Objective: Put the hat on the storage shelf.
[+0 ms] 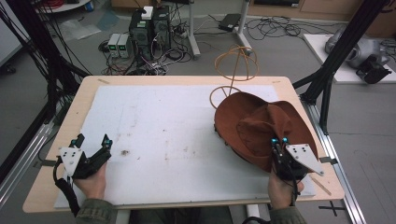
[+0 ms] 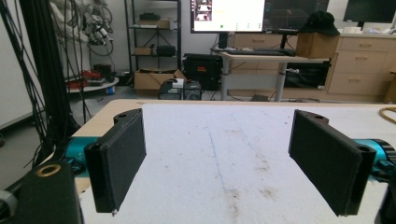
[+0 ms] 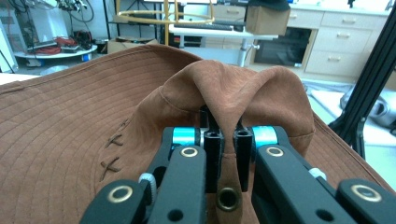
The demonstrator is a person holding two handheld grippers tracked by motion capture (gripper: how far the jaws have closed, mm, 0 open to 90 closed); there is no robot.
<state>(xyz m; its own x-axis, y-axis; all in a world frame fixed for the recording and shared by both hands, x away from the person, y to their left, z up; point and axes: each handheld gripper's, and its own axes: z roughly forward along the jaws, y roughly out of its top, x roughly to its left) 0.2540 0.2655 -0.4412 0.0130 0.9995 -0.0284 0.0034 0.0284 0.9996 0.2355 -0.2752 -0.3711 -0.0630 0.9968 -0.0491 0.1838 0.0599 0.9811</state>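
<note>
The right gripper [image 1: 279, 141] is pressed together on a fold of the crown of the rust-brown, wide-brimmed suede hat [image 1: 254, 126]; in the right gripper view the two black jaws stand almost touching, with a thin ridge of the brown fabric [image 3: 224, 116] pinched between them and a small brass eyelet [image 3: 227, 198] just below. The hat lies at the right side of the white foam mat [image 1: 163, 121] that covers the pale wooden table [image 1: 84, 93], its brim spread over the mat's right edge, near a hat stand of bent orange-tan wire [image 1: 236, 63] that rises at the table's far side. The left gripper [image 1: 93, 142] rests low at the near left of the mat, well apart from the hat; its jaws are spread wide with nothing between them, only stained mat showing in the left gripper view.

The work in hand looks like lifting the hat by its crown, probably toward the wire stand. The grip takes only a narrow pleat of soft fabric, so the pleat could slide out as the brim's weight pulls down, dropping the hat. A one-sided hold may also let the hat swing or tilt, and the floppy brim could catch the stand's wire loops and tip it over. The crown may keep a crease where it is squeezed
</note>
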